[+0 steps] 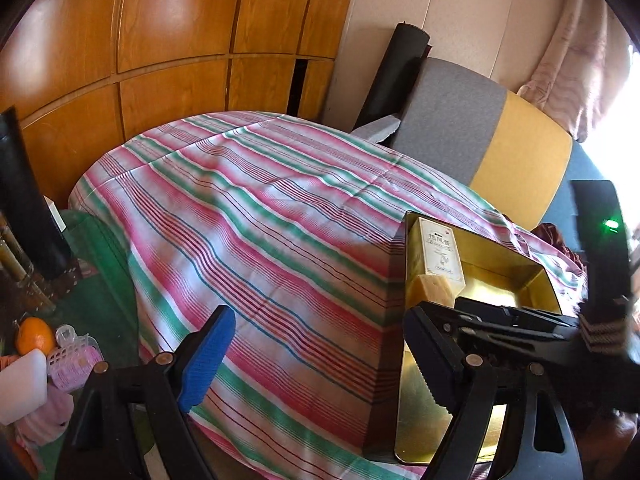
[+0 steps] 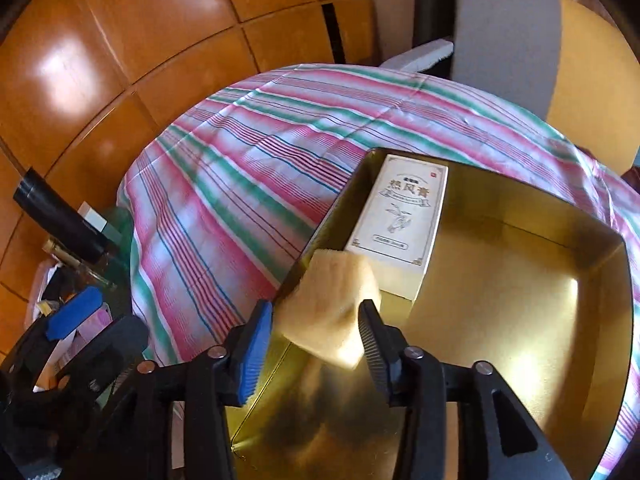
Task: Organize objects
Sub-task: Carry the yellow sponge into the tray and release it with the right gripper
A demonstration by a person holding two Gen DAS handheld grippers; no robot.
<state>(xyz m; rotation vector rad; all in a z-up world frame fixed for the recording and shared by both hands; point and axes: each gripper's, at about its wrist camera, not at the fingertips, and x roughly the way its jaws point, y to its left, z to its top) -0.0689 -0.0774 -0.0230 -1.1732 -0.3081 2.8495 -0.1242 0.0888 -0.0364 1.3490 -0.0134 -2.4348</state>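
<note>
The right gripper [image 2: 314,334] hangs over the near left corner of the gold tin [image 2: 520,280]. Its jaws are spread a little, with the yellow sponge [image 2: 328,308] between them. The sponge looks blurry, so it is hard to say if the pads touch it at all; it seems to be let go and dropping into the tin.

To do this step well, the jaws should open wide enough that the sponge does not stick to a pad. Then the gripper should lift straight up, so it does not bump the tin's wall or drag the sponge back out.

Inside the tin there is a white box [image 2: 396,220] with writing on it, lying flat along the left wall. The sponge is just in front of it. The rest of the tin's floor is bare and shiny.

The left gripper [image 1: 316,344] is spread wide and holds nothing. It hovers over the striped cloth [image 1: 260,220], just beside the tin. Far to the left sit an orange [image 1: 34,340] and a pink basket [image 1: 72,360], likely waiting to be put away.
</note>
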